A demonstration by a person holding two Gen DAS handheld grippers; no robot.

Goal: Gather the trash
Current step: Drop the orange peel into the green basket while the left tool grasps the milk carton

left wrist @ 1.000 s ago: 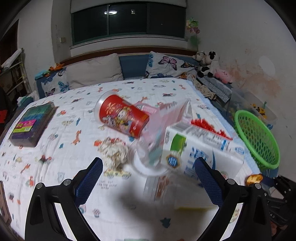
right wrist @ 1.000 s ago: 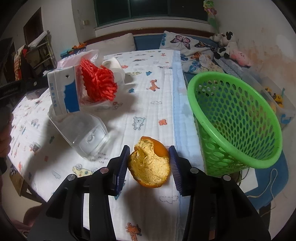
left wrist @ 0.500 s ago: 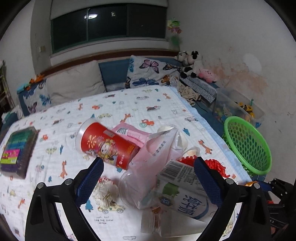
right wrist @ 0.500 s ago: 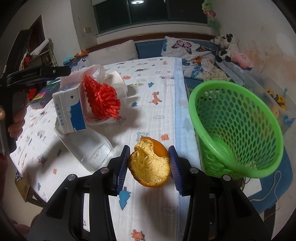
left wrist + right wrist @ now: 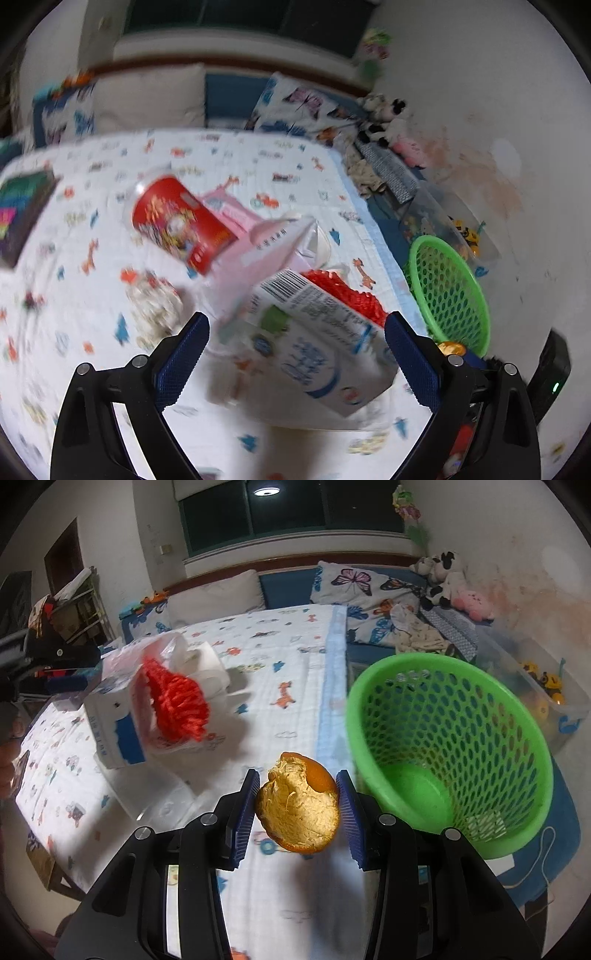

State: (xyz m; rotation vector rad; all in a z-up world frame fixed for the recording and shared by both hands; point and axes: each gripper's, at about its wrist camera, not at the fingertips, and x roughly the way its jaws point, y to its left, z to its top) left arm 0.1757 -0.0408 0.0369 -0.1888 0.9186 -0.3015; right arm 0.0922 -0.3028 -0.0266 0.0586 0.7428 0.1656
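above the printed bedspread [image 5: 295,686], beside the green basket [image 5: 454,746]: right gripper [image 5: 297,805] with jaws pinching an orange peel [image 5: 299,808], clear of the cover. left gripper [image 5: 295,354] with jaws spread wide either side of a milk carton [image 5: 314,350], pads not touching it, view blurred.

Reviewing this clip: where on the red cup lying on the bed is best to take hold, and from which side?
Grip the red cup across its round wall near the middle, coming from above. It lies tipped on its side on the bed sheet, so its long sides are exposed. Its lower end is tucked against the pink bag, so avoid that end. The picture is blurred, so this is a judgement.
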